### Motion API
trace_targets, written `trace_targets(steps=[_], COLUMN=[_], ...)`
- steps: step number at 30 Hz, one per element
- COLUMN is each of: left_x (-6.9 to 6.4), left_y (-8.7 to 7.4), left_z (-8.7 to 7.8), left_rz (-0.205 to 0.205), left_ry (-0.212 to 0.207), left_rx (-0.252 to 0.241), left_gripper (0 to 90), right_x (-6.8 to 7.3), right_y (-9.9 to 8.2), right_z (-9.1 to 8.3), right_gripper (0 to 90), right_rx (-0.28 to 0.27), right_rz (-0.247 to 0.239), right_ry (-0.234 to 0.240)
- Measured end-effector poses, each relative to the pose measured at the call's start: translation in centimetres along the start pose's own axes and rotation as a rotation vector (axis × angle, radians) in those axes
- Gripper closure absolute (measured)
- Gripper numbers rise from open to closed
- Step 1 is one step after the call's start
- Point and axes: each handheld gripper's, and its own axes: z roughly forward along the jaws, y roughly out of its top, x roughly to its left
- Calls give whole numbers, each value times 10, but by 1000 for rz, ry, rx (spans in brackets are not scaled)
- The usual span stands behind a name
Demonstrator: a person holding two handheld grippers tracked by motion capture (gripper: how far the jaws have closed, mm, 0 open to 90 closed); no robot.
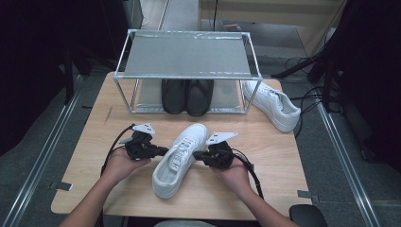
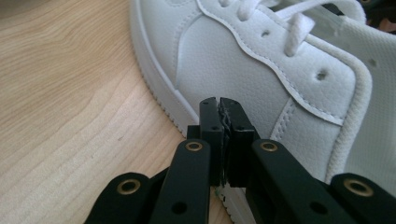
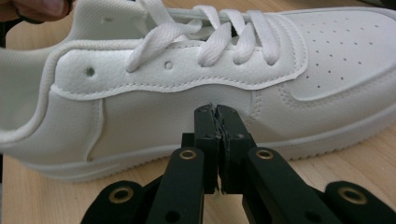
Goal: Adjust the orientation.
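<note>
A white sneaker (image 1: 178, 158) lies on the wooden table (image 1: 94, 142) between my two grippers, toe pointing away towards the shelf. My left gripper (image 1: 164, 151) is shut, its closed tips against the shoe's left side (image 2: 243, 74); nothing sits between the fingers (image 2: 209, 122). My right gripper (image 1: 195, 154) is shut too, tips against the shoe's right side panel (image 3: 154, 112), empty. In the left gripper view my gripper (image 2: 219, 105) points at the mid panel below the laces; in the right gripper view my gripper (image 3: 215, 112) points below the eyelets.
A metal-frame shelf (image 1: 189, 54) stands at the back of the table with a pair of black shoes (image 1: 187, 96) on its lower level. A second white sneaker (image 1: 273, 105) lies to the right of the shelf. The table's front edge is near my forearms.
</note>
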Motion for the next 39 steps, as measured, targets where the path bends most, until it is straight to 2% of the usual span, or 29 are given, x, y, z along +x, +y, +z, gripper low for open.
trace_targets(steps=[5,8,11,13,17,20,22,26,32,39], left_x=[-8,-15,-18,-20,-23,-21,-19,-14,-5,2], left_y=[-3,-5,-7,-8,-10,-11,-12,-15,-19,-23], left_z=[0,1,0,0,0,-3,-7,-13,-18,-20], left_rz=[3,7,6,-9,-8,-11,-14,-37,-71,-81], left_ry=[9,24,32,20,42,41,60,89,107,132], left_rx=[-2,-4,-3,-9,-20,-34,-44,-60,-67,-71], left_gripper=[892,895,897,897,885,838,810,720,568,456], right_x=[-6,-9,-10,-12,-14,-16,-17,-20,-34,-46], right_y=[4,7,11,12,15,17,18,20,19,18], right_z=[4,6,9,11,14,13,11,1,-17,-30], right_gripper=[846,898,900,900,894,878,842,771,640,600], right_rx=[-3,-5,-5,-8,-8,2,6,-27,-41,-74], right_rz=[12,16,6,10,13,10,3,6,38,60], right_ry=[-16,-16,-30,-30,-30,-29,-40,-49,-32,-47])
